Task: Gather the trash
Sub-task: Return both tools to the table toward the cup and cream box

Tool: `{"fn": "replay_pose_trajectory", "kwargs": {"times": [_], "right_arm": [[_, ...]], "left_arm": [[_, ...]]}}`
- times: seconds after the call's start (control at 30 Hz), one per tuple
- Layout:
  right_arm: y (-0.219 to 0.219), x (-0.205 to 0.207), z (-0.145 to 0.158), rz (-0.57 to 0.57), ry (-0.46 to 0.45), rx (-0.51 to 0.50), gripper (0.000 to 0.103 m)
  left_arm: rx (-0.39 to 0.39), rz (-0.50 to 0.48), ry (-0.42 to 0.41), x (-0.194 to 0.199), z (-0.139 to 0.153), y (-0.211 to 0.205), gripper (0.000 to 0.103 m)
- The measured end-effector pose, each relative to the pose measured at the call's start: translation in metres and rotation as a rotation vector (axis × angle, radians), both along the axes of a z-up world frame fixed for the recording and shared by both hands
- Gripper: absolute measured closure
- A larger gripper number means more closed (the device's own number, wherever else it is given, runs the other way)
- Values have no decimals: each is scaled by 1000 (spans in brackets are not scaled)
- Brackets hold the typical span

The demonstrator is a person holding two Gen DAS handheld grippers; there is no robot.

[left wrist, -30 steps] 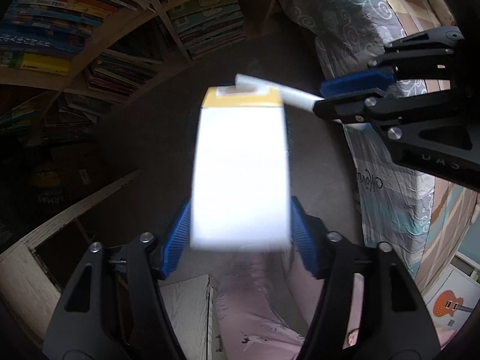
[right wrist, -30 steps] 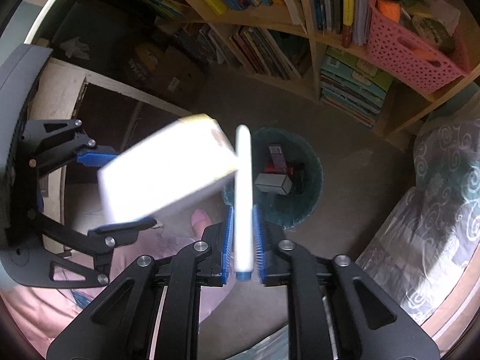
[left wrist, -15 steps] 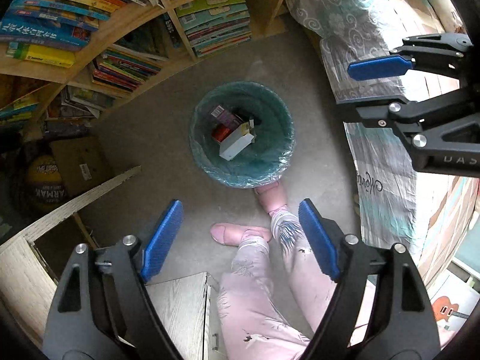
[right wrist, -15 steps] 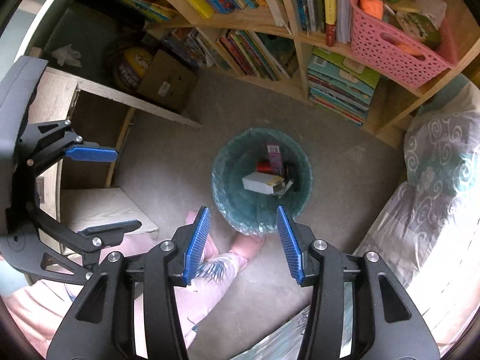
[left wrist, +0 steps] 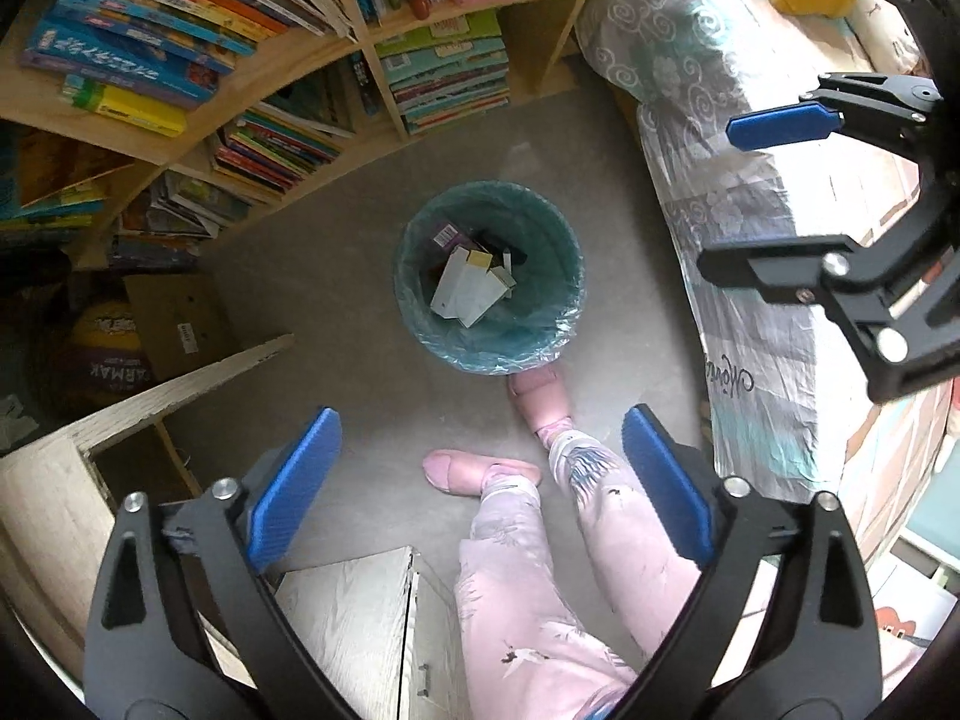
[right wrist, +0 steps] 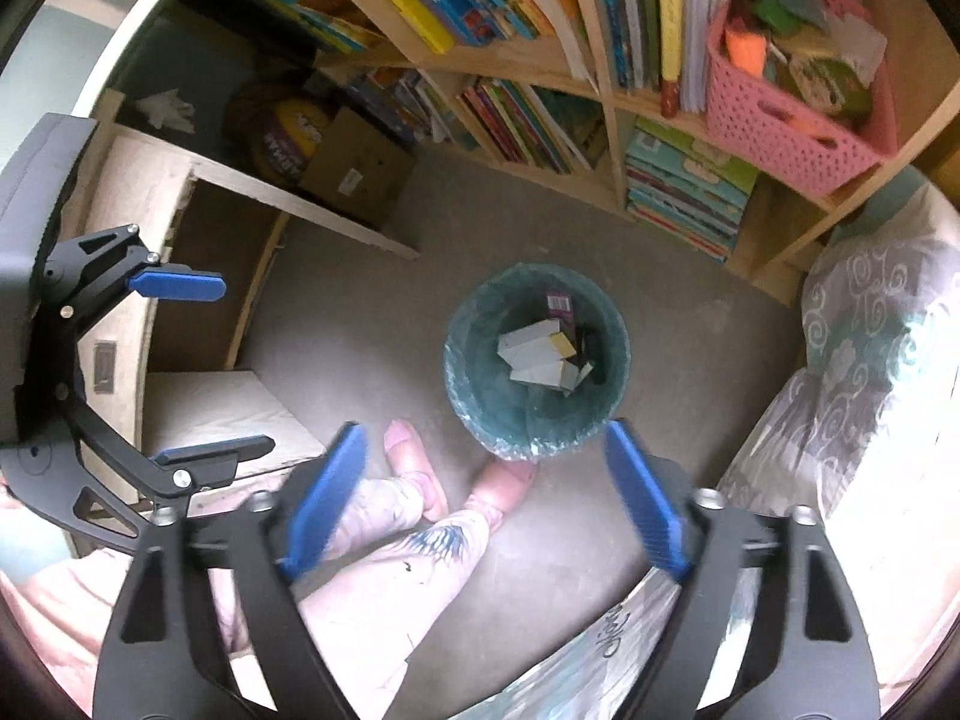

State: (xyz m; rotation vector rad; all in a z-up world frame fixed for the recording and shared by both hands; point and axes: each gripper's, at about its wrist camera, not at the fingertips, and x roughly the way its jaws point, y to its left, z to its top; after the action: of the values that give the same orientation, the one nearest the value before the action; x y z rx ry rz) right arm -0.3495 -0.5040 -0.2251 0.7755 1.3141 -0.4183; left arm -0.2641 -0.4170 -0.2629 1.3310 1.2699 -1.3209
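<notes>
A round teal bin with a clear liner stands on the grey floor below both grippers. A white carton with a yellow top lies inside it among other small boxes. My left gripper hangs high above the floor, its jaws opening wide with nothing between them. My right gripper also points down, its jaws opening, and they hold nothing. Each gripper shows in the other's view: the right gripper at the upper right, the left gripper at the left.
A person's legs in pink trousers and pink slippers stand right beside the bin. A wooden bookshelf with a pink basket lines the far side. A bed with patterned covers is on the right, a wooden desk on the left.
The left gripper let go of the white carton and the right one of a white stick; both now lie in the bin. Both sets of jaws spread wide and both grippers rose.
</notes>
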Motion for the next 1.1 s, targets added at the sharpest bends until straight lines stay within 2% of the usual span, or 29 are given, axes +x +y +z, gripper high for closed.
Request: {"fn": "replay_pose_trajectory", "kwargs": {"times": [0.23,0.43,0.83,1.1], "right_arm": [[4,16,39,74,-10,-36,14],[17,41,84,166,-73,-69,14],[62,137,157,444,-189,-138,14],[98,205,173,636,-236,-155,14]], "left_arm": [[-58,50,-12,19,41,18,7],[-130,136,-19,48,89,47,7],[-246,329,-105,126,162,117,7],[-293,473,-191,165,189,169,7]]}}
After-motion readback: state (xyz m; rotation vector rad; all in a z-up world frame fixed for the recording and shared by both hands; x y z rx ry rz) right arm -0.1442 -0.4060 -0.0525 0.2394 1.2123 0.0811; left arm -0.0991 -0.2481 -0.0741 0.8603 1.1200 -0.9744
